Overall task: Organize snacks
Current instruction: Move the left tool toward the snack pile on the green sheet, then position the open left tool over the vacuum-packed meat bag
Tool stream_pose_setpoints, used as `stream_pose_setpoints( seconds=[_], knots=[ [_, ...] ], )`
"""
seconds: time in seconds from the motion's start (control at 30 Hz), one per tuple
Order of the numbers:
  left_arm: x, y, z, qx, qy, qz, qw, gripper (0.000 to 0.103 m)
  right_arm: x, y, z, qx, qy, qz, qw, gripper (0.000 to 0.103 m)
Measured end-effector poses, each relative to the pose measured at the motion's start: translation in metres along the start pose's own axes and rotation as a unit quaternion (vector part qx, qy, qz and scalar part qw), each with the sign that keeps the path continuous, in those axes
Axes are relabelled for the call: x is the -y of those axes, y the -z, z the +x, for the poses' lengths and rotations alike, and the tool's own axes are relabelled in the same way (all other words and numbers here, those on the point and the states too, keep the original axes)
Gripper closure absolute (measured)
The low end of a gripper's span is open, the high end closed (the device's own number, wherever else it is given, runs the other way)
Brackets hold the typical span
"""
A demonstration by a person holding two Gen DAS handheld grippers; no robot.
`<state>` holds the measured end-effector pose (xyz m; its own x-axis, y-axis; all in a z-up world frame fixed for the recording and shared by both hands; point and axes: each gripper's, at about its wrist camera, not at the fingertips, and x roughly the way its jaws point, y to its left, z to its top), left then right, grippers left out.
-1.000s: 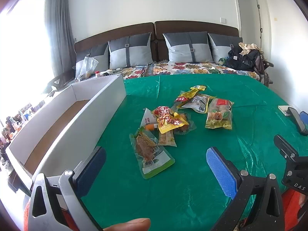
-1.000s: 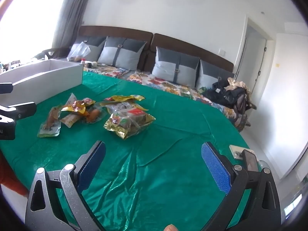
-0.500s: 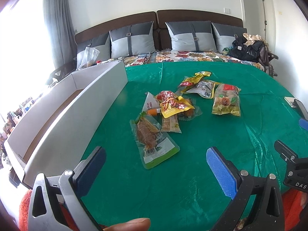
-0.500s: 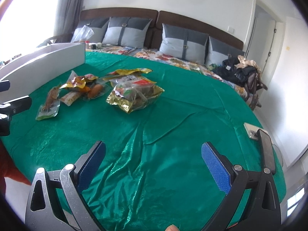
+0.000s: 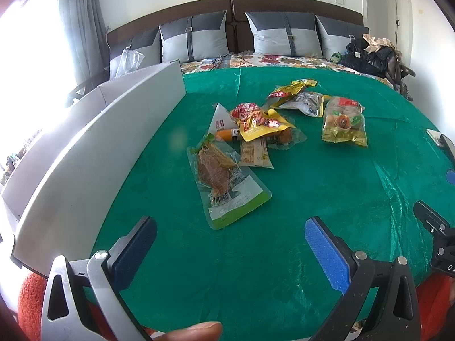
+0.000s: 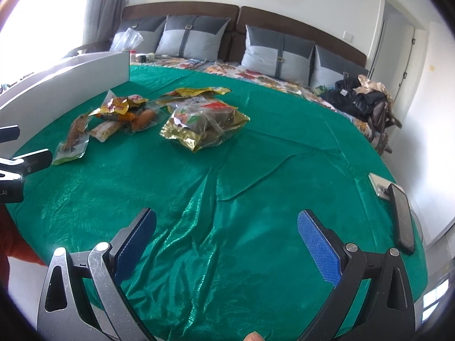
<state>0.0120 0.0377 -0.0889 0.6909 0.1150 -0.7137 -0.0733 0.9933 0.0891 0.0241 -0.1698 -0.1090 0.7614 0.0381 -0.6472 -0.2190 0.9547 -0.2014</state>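
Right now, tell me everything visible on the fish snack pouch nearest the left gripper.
The fish snack pouch is a flat clear plastic packet with a green band along its near edge and a white printed label with a barcode. A brown dried fish shows through the clear part. It lies flat on the green cloth, angled, green edge toward the camera, sealed as far as shows. Its far corner reaches a tan snack packet and seems to touch it. The white box stands apart to its left. No gripper touches it.

snacks [image 5: 264,130] on table [image 5: 284,255], box [image 5: 93,153] left
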Motion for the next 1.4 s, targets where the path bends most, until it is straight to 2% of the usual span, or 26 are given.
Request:
stream_pose_setpoints(
  seconds=[0.33, 0.57, 0.73, 0.87, 1.0, 1.4],
  knots=[
    [-0.007, 0.003, 0.027, -0.052, 0.014, -0.011, 0.9985, 0.000, 0.001, 0.009, 0.022, -0.045, -0.020, 0.013, 0.999, 0.002],
    [-0.016, 0.006, 0.038, -0.072, 0.010, -0.022, 0.9971, 0.000, 0.005, 0.013, 0.034, -0.068, -0.030, 0.028, 0.997, 0.002],
    [-0.014, 0.010, 0.043, -0.084, 0.011, -0.012, 0.9963, 0.000, 0.005, 0.015, 0.037, -0.075, -0.033, 0.032, 0.996, 0.002],
    [-0.012, 0.012, 0.044, -0.086, 0.014, -0.012, 0.9961, 0.000, 0.006, 0.016, 0.038, -0.075, -0.039, 0.038, 0.996, 0.002],
    [-0.020, 0.013, 0.047, -0.092, 0.033, -0.037, 0.9945, 0.000, 0.015, 0.018, 0.043, -0.081, -0.060, 0.072, 0.992, 0.001],
    [-0.019, 0.009, 0.050, -0.099, 0.036, -0.030, 0.9940, 0.000, 0.014, 0.015, 0.045, -0.094, -0.060, 0.074, 0.991, 0.001]
  ],
)
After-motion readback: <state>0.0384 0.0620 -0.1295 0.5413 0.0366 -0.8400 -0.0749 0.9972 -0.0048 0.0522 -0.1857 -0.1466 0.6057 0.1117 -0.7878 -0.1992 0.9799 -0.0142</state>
